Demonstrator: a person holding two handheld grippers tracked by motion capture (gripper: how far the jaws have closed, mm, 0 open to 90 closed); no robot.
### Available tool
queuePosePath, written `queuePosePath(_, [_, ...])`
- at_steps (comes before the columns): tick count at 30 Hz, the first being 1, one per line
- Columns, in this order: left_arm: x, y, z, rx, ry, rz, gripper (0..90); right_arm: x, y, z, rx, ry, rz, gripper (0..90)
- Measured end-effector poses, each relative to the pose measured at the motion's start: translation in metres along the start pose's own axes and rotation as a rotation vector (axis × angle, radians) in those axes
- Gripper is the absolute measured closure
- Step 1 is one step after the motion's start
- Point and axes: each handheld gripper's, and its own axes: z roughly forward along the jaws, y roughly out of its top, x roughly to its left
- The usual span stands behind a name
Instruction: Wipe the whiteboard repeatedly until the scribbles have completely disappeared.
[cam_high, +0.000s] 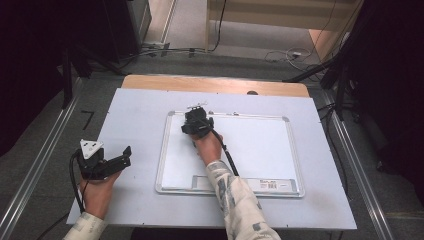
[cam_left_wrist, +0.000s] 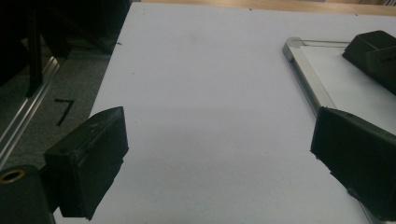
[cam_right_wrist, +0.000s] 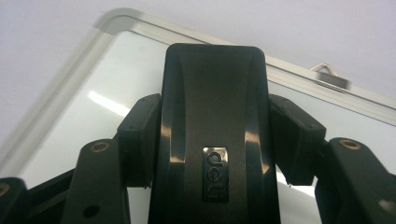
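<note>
A white-surfaced whiteboard (cam_high: 260, 150) with a silver frame lies flat in the middle of the table. My right gripper (cam_high: 196, 122) is over its upper left corner, shut on a black eraser (cam_right_wrist: 215, 93) marked "deli"; both pads (cam_right_wrist: 140, 135) press its sides. The board's rounded corner (cam_right_wrist: 109, 21) lies just beyond the eraser. My left gripper (cam_high: 125, 156) rests at the table's left, apart from the board, open with nothing between its fingers (cam_left_wrist: 93, 154). In the left gripper view the board's frame (cam_left_wrist: 303, 79) runs past the right jaw, and the right gripper's black body (cam_left_wrist: 373, 51) is over the board.
A pale sheet (cam_high: 135, 115) covers the table, with a wooden strip (cam_high: 215, 84) along its far edge. A small metal hanger (cam_right_wrist: 329, 74) sits on the board's top frame. Cables (cam_high: 285, 55) and dark stands are on the floor beyond the table.
</note>
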Motion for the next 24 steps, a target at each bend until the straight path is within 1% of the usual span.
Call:
queuePosePath(3, [-0.002, 0.000, 0.001, -0.002, 0.000, 0.000, 4.5, -0.009, -0.002, -0.001, -0.001, -0.008, 0.013, 38.2])
queuePosePath(5, [-0.002, 0.000, 0.001, 0.001, 0.002, 0.002, 4.5, -0.008, -0.003, -0.002, -0.002, -0.018, 0.007, 38.2])
queuePosePath(7, [-0.002, 0.000, 0.002, 0.001, 0.001, 0.002, 4.5, -0.004, -0.003, -0.002, 0.001, -0.014, 0.007, 38.2])
queuePosePath(9, [-0.002, 0.001, 0.002, 0.003, 0.000, 0.003, 4.6, 0.003, -0.004, -0.002, -0.004, -0.004, -0.006, 38.2])
queuePosePath(12, [-0.003, 0.001, 0.003, 0.001, 0.001, 0.003, 4.5, 0.017, -0.004, -0.003, -0.009, 0.017, -0.027, 38.2])
queuePosePath(16, [-0.002, 0.000, 0.002, 0.001, 0.000, 0.001, 4.5, 0.034, -0.008, -0.006, -0.010, 0.047, -0.066, 38.2])
queuePosePath(18, [-0.002, 0.000, 0.001, 0.000, 0.000, 0.002, 4.6, 0.038, -0.010, -0.008, -0.012, 0.054, -0.094, 38.2])
queuePosePath(19, [-0.002, 0.000, 0.001, -0.001, -0.001, 0.001, 4.5, 0.038, -0.009, -0.007, -0.012, 0.060, -0.101, 38.2])
queuePosePath(20, [-0.002, 0.000, 0.001, -0.001, -0.001, 0.002, 4.6, 0.036, -0.008, -0.007, -0.007, 0.071, -0.089, 38.1])
queuePosePath(23, [-0.001, 0.000, -0.001, -0.002, -0.004, 0.004, 4.6, 0.031, -0.004, -0.002, -0.015, 0.058, -0.085, 38.1])
queuePosePath(24, [-0.001, 0.000, -0.001, -0.002, -0.004, 0.004, 4.5, 0.029, -0.002, 0.000, -0.016, 0.053, -0.069, 38.1])
